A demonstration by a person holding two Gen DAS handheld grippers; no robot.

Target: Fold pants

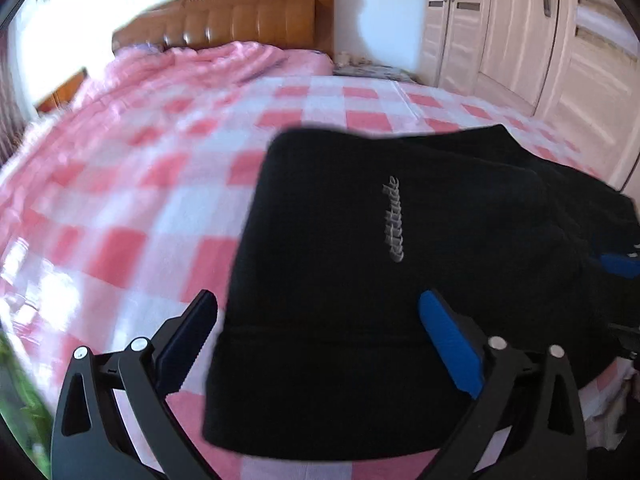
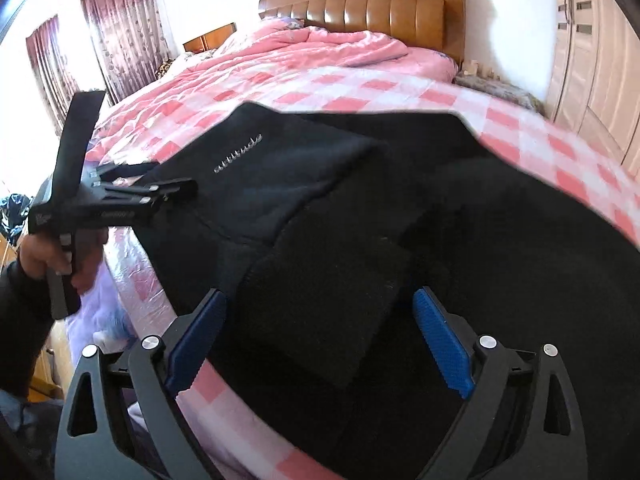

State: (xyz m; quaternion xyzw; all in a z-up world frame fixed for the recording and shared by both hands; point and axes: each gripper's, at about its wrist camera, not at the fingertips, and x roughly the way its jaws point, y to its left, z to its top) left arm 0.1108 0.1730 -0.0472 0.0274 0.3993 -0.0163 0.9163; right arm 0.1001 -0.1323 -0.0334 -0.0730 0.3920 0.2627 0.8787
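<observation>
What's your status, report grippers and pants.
Left gripper open, right gripper open, neither gripping. Black fleece pants partly folded on pink checked bedsheet. Nothing in the way.

matt knit pants point(image 1: 344, 248), glossy wood headboard point(image 1: 240, 20)

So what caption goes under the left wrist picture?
Open left gripper over folded black pants on the pink checked bedspread.

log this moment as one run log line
task: fold pants | black pants partly folded on checked bedsheet | left gripper open, over pants edge | right gripper open, over pants
</observation>
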